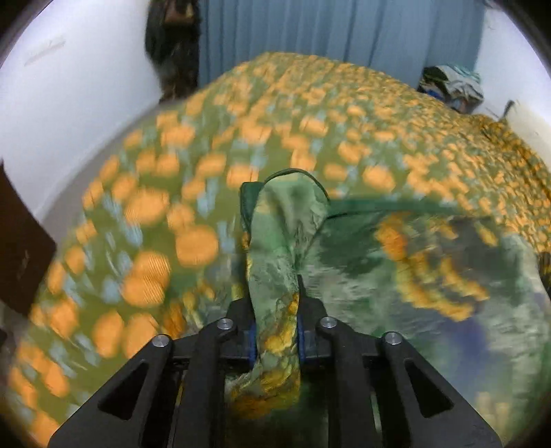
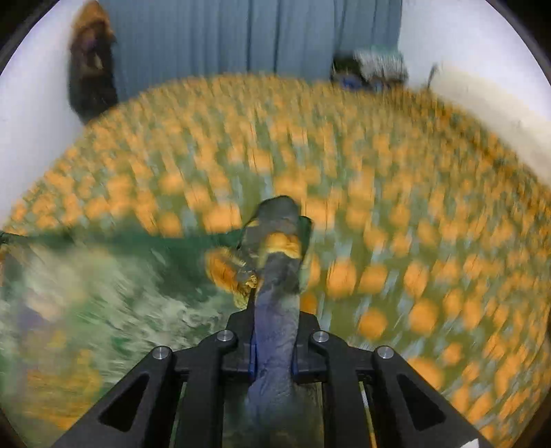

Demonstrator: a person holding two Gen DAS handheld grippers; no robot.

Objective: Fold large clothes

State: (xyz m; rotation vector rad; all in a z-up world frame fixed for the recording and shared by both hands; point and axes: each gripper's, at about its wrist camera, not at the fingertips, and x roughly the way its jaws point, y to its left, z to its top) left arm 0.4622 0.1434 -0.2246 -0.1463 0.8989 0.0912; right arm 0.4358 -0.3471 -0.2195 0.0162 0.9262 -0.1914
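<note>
Blue pleated curtains (image 1: 330, 31) hang along the far wall, with white walls either side, and a bed fills most of both wrist views under a green bedspread (image 1: 310, 113) patterned with orange dots. At the bed's far left corner a dark brown furry shape (image 1: 172, 51) hangs against the wall; I cannot tell what it is. At the far right corner sits a heap of dark and pale bundled things (image 1: 451, 84), blurred in both views.

My left hand-held gripper (image 1: 275, 331) is clamped on a bunched fold of the garment (image 1: 286, 241), a green cloth with pale marbling and orange-yellow flower patches. The fold stands up between the jaws and pokes out past them, its dark green hem curling over at the top. From there the hem runs right as a taut dark green line, and the cloth hangs below it over the near part of the bed.

My right hand-held gripper (image 2: 273, 339) is closed on another bunch of the same garment (image 2: 279, 275), here bluish grey with an orange patch near its tip. The hem stretches away left from this grip, and the cloth spreads below it on the left side of that view. Both views are smeared by motion blur.
</note>
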